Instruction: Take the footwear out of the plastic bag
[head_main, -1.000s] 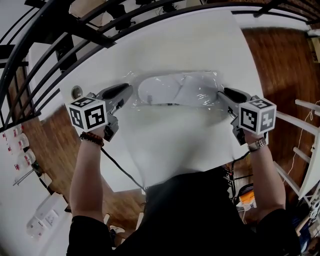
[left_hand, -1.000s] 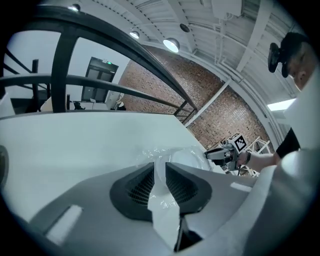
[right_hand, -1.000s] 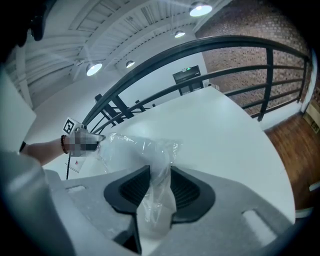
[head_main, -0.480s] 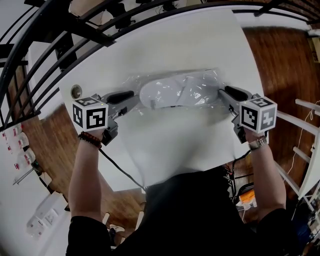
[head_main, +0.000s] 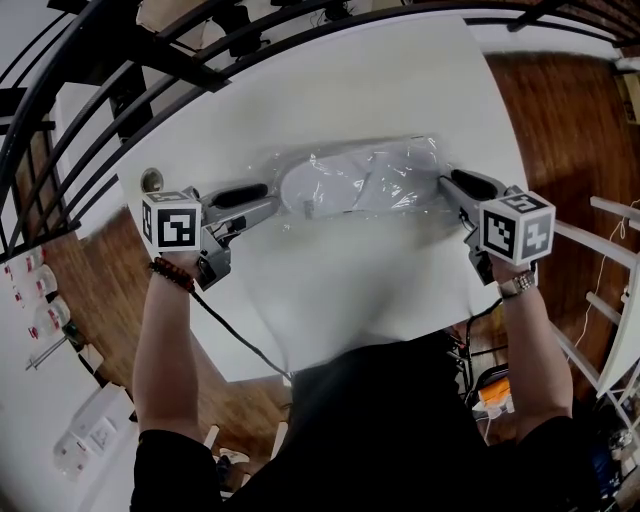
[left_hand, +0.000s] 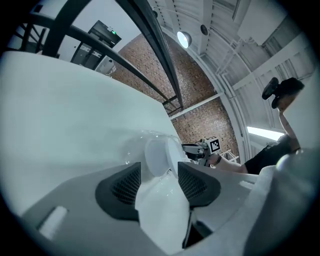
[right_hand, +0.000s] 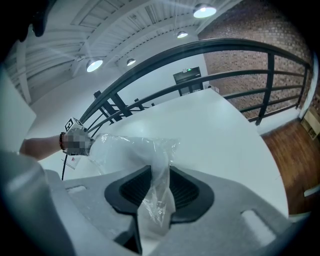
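Status: clear plastic bag (head_main: 415, 160) lies flat mid-way across the white counter (head_main: 350, 90), long axis left-right. The white flat footwear (head_main: 325, 182) is inside it (slipper-type, can't tell if one or a pair) on the same axis, with its rounded end pointing left.

Left tongs (head_main: 268, 203) are at the bag's left end, aimed right along that axis. They're opening now. In the left gripper view the rounded white end (left_hand: 157, 155) sits straight ahead of the gap (left_hand: 159, 175), with white material between the pads, but nothing looks clamped.

Right tongs (head_main: 447, 184) are at the right end, aimed left. They're closed on a twisted tail of bare bag film, seen pinched between the pads in the right gripper view (right_hand: 159, 182). No footwear is in that grip.

Key relation: the footwear lies between the two tongs and much nearer the left pair. It's at their tips and in line with them, and it stops short of the right pair.

My read:
- Right side is the anchor on the film.
- Left side is the one placed to take the footwear end and draw it out leftward along the axis.
- Can't tell which end the bag mouth is on (glare on the film).
- Footwear is not out yet.
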